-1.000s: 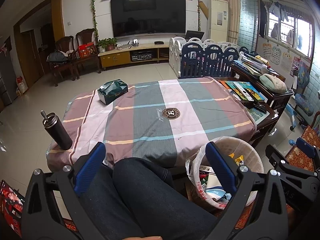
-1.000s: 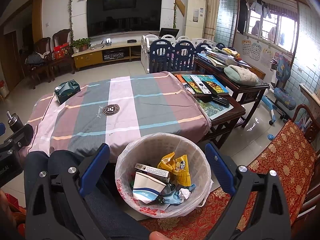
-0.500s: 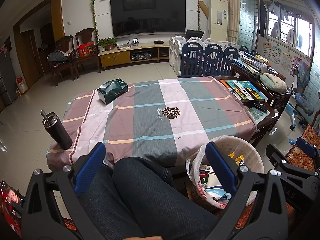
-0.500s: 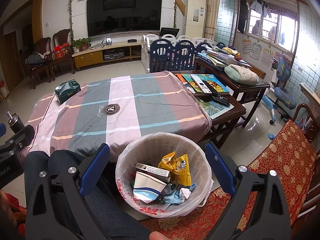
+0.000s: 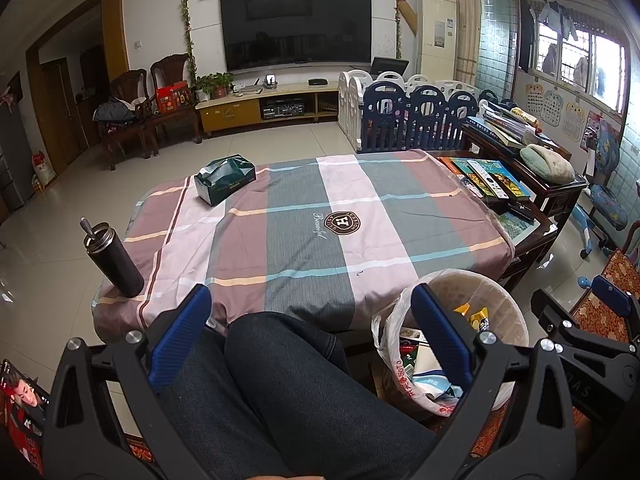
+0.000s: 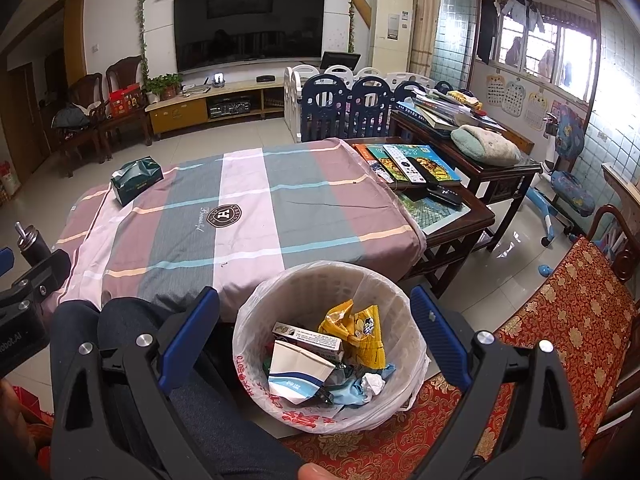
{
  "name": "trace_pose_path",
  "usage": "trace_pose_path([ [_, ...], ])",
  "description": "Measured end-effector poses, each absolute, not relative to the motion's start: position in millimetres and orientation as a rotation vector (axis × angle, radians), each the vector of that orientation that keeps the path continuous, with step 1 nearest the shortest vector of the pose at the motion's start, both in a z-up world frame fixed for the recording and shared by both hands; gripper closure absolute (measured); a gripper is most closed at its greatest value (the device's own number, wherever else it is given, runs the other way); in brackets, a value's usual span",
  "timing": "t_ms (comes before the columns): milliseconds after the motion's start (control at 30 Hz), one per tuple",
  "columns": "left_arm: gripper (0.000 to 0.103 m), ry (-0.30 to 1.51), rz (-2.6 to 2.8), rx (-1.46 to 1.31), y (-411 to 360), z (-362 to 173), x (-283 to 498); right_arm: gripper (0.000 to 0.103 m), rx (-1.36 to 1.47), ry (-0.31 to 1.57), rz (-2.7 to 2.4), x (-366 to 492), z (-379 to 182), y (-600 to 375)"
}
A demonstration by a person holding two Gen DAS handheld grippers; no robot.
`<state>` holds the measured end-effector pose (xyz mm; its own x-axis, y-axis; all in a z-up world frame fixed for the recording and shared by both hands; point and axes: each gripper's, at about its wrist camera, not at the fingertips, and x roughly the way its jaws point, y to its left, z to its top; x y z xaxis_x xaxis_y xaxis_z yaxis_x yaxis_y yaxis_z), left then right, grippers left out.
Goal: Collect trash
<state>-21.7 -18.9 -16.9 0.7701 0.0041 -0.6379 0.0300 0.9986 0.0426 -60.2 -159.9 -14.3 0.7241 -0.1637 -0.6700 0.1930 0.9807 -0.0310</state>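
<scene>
Almost nothing has moved since the earlier frames: both tools hang where they were, and the bin only drifts a shade in the right wrist view.

We see the left tool (image 5: 311, 342) with its blue pads spread wide over a person's dark denim knee (image 5: 288, 380), holding nothing. The right tool (image 6: 314, 338) is likewise spread wide and empty, poised directly above the white plastic waste bin lined with a thin translucent bag (image 6: 256, 312).

The trash lies inside that bin, just below and between the right tool's pads: a crumpled yellow snack wrapper (image 6: 356, 332), a flattened white-and-blue paper cup (image 6: 298, 372), a small printed cardboard carton (image 6: 308, 338) and a wad of white tissue (image 6: 372, 383). We judge all of it light and soft, easily crushed; the wrapper film looks slippery, so a pinch on a crumpled fold would hold best, while the carton is stiffer and takes a grip across its narrow sides.

Ahead of both tools, the counter under a striped pink, grey and mauve cloth (image 5: 304, 216) carries only a dark green tissue box (image 5: 225, 178) and a black steel flask (image 5: 114, 258); we judge no loose trash remains there.

The right wrist view looks straight into the bin; the left wrist view catches just its rim, to the right of the left tool, but shows the flask whole.
</scene>
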Motion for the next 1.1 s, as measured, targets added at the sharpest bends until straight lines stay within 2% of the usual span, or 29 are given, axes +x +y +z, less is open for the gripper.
trace_pose_path([
  [1100,0.003,0.701,0.000,0.049,-17.4,-22.8,-19.7,0.009,0.049,0.746,-0.195,-60.3,-21.3,-164.3],
])
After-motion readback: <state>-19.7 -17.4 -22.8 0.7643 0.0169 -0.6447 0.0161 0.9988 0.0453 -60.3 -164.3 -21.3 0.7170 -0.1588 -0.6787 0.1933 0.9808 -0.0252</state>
